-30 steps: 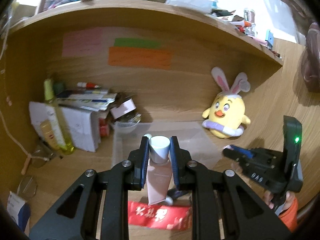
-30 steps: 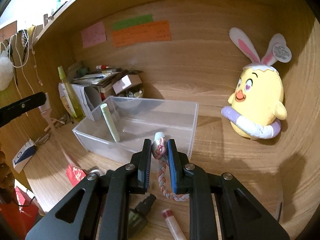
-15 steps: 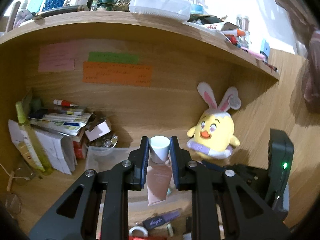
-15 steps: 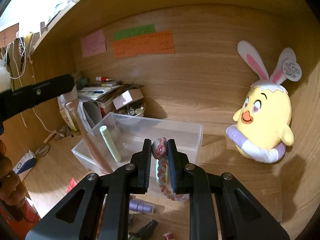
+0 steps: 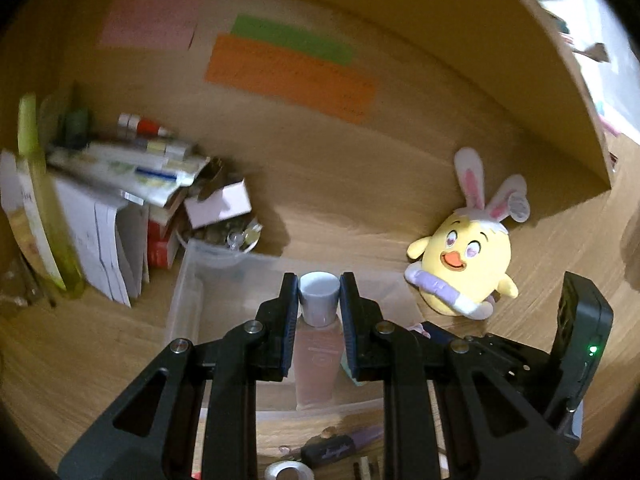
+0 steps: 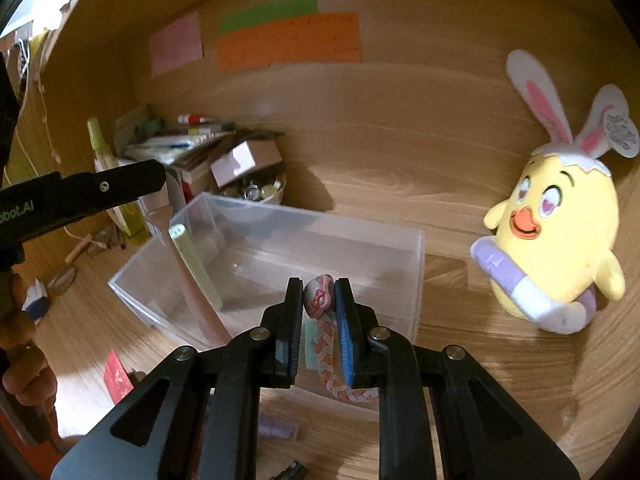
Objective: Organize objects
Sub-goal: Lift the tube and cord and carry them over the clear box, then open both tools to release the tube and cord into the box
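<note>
Wooden desk, clear bin mid-surface: left gripper pinching pink tube; right gripper pinching braided band.

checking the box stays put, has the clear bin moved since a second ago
Cannot tell. The clear bin sits the same relative to the plush chick and the small bowl; only the camera view shifted.

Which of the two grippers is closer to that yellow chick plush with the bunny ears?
The right. In the left wrist view the right gripper lies just in front of the plush chick, while the left gripper, holding a pink tube, hangs over the clear bin.
</note>
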A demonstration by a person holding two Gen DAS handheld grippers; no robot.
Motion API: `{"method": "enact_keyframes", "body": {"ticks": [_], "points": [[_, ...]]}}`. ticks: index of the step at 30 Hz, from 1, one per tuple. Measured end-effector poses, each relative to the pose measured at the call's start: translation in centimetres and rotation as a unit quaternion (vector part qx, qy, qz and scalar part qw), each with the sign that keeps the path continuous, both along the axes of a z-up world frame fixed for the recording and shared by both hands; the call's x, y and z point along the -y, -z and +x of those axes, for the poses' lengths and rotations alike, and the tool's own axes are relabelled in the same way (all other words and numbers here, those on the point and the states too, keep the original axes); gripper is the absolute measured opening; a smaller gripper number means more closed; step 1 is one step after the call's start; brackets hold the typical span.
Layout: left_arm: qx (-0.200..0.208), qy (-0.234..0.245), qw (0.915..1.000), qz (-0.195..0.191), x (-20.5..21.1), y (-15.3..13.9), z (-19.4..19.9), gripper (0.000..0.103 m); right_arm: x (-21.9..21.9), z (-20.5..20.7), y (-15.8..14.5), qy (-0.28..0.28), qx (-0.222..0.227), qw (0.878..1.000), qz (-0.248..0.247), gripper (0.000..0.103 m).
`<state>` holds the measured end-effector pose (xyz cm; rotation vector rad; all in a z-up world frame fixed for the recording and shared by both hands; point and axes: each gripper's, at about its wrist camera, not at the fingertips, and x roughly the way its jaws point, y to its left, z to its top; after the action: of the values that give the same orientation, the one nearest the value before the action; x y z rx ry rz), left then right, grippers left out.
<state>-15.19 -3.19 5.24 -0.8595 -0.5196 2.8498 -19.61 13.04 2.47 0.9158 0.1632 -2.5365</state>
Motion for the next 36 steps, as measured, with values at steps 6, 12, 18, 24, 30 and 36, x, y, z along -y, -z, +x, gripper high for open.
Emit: {"method": "enact_keyframes", "body": {"ticks": [6, 12, 18, 24, 30, 36], "points": [[0.024, -0.017, 0.9996, -0.003, 1.2, 2.1, -0.5, 0.020, 1.8, -0.8, 1.5, -0.007, 0.008, 0.999, 0.036, 0.015], [0.032, -0.032, 0.9988, -0.018, 2.3, 2.7, -0.4, 0.022, 3.0, -1.6, 2.8, -0.011, 0.020, 0.998, 0.055, 0.014], [0.053, -0.050, 0.9956, -0.058, 3.0, 4.1, -1.0, 0.026, 3.7, -2.0, 3.8, -0.016, 0.031, 0.997, 0.065, 0.015], [0.093, -0.038, 0.9918, -0.080, 2.9, 6.3, -2.1, 0.026, 4.1, -2.1, 4.1, -0.020, 0.037, 0.997, 0.065, 0.015], [0.096, -0.024, 0.9896, -0.104, 1.6, 6.7, -2.0, 0.027, 4.1, -2.2, 4.2, -0.021, 0.043, 0.997, 0.058, 0.015], [0.101, -0.019, 0.9894, -0.103, 1.5, 6.6, -1.4, 0.037, 4.0, -1.9, 4.0, -0.024, 0.046, 0.997, 0.055, 0.017]]}}
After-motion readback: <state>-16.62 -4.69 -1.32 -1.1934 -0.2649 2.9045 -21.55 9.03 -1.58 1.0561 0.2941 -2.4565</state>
